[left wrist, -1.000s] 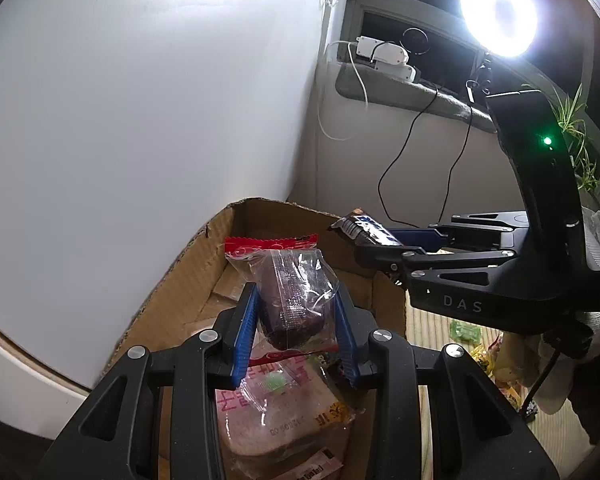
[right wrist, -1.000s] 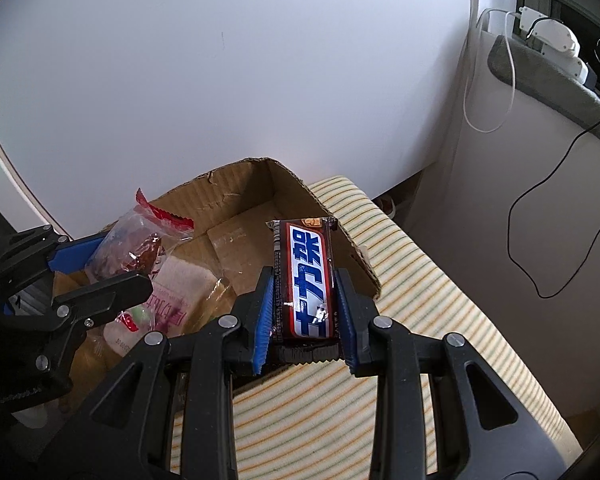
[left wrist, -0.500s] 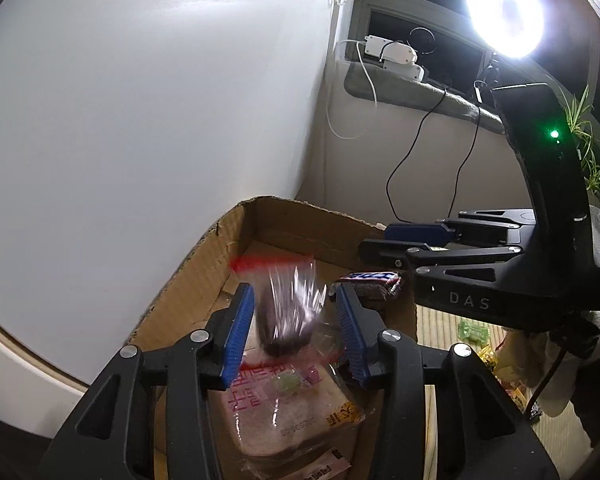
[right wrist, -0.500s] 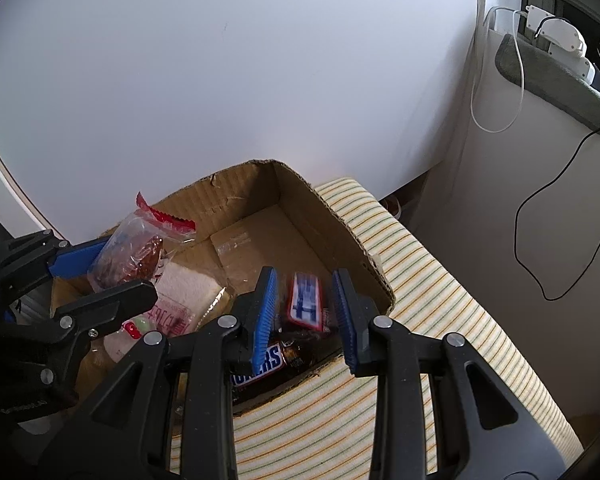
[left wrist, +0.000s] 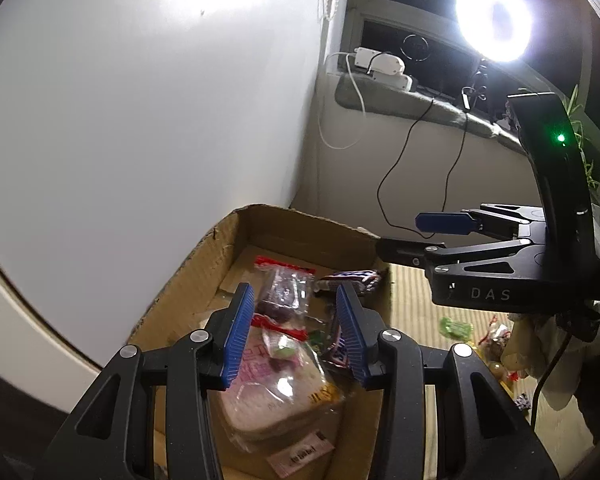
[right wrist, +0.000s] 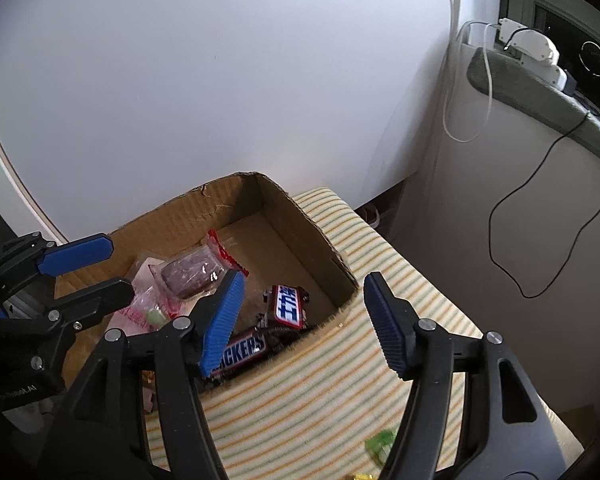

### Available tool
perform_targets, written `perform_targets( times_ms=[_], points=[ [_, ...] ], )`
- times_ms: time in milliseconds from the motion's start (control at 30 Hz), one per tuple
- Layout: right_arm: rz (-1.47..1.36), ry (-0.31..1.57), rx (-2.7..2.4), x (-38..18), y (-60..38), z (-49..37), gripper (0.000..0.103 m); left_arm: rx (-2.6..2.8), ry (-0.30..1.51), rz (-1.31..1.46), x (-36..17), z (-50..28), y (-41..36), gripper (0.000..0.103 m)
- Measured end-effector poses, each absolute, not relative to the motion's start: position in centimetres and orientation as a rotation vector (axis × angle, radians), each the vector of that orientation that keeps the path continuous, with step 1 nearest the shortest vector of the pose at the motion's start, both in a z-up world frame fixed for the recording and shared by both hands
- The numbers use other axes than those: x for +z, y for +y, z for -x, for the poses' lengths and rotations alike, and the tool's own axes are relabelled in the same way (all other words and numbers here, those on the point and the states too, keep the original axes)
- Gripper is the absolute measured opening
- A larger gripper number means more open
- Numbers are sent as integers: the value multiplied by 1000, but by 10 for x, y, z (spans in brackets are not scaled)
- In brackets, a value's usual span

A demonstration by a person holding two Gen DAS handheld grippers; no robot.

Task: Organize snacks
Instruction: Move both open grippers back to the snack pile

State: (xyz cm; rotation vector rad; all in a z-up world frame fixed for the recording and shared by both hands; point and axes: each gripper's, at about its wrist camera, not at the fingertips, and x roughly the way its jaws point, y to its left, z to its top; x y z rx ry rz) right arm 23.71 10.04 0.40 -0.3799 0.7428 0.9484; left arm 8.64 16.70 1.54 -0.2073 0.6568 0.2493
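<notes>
Jaws of the left gripper (left wrist: 296,332) stood spread and empty above the cardboard box (left wrist: 188,284), the clear date packet (left wrist: 284,292) lying just beyond them, long axis pointing away. From the right wrist, the right gripper (right wrist: 300,320) also gaped empty over the box's near corner; the blue-label bar (right wrist: 288,306) lay below, and a green candy (right wrist: 380,444) on the striped cloth (right wrist: 320,392) sat nearest this hand.

A white wall (right wrist: 220,80) rises behind, with a ring light (left wrist: 494,26) glaring at upper right. White adapters (left wrist: 382,65) sit on a grey padded ledge (left wrist: 420,100) (one black cable (right wrist: 540,208) trails down from it). Striped cloth (right wrist: 360,340) covers the surface below.
</notes>
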Motion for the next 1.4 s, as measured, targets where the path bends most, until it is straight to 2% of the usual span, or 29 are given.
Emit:
perform_targets(
  times_ms=[200, 300, 533, 933, 1267, 1400],
  points=[
    [369, 724, 926, 14, 73, -226, 67, 225, 636, 206, 24, -73, 152, 42],
    [362, 709, 913, 18, 54, -218, 83, 205, 625, 207, 26, -64, 142, 42],
    [345, 691, 861, 23, -9, -199, 89, 141, 637, 233, 19, -57, 115, 42],
    [293, 773, 765, -12, -111, -184, 89, 36, 700, 250, -4, -58, 64, 43],
    [385, 837, 858, -60, -141, -153, 89, -54, 765, 209, -23, -68, 16, 43],
    [428, 859, 899, -73, -138, -146, 80, -98, 799, 178, -31, -73, -4, 43]
  ],
)
